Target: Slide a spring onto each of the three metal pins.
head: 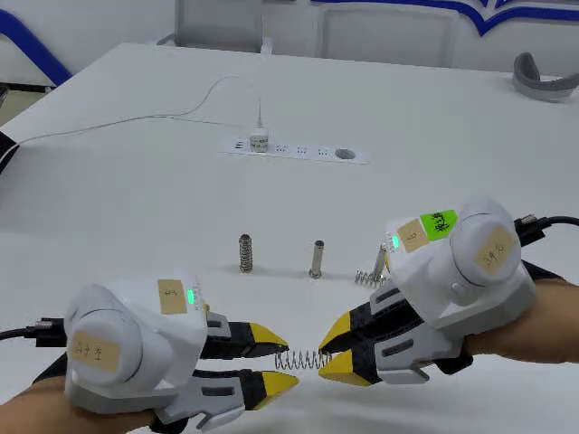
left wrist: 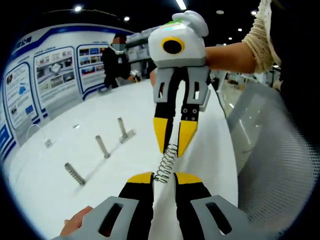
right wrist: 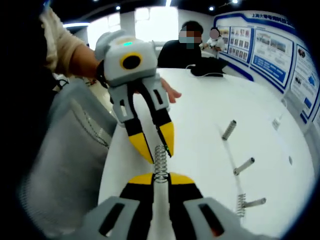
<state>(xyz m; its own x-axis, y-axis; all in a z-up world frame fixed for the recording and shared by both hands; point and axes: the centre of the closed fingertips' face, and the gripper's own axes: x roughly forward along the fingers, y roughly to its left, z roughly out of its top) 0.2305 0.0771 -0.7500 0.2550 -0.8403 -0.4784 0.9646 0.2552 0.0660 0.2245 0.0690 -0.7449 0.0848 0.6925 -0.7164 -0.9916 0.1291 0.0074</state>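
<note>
Three metal pins are standing in a row on the white table (head: 118, 181), beyond my fingertips. The left pin (head: 245, 268) is wearing a fitted spring (head: 245, 250). The middle pin (head: 317, 259) is bare. The right pin (head: 380, 260) has a loose spring (head: 367, 278) lying just beside its foot. Counting the held spring (head: 303, 360), which is hanging level between my two grippers, that makes three springs. My hands are low and close to me, tips pointing at each other. My right gripper (head: 321, 359) is pinching one end of the held spring. My left gripper (head: 291, 362) is straddling the other end, and I cannot tell whether its fingers are clamping it.
</note>
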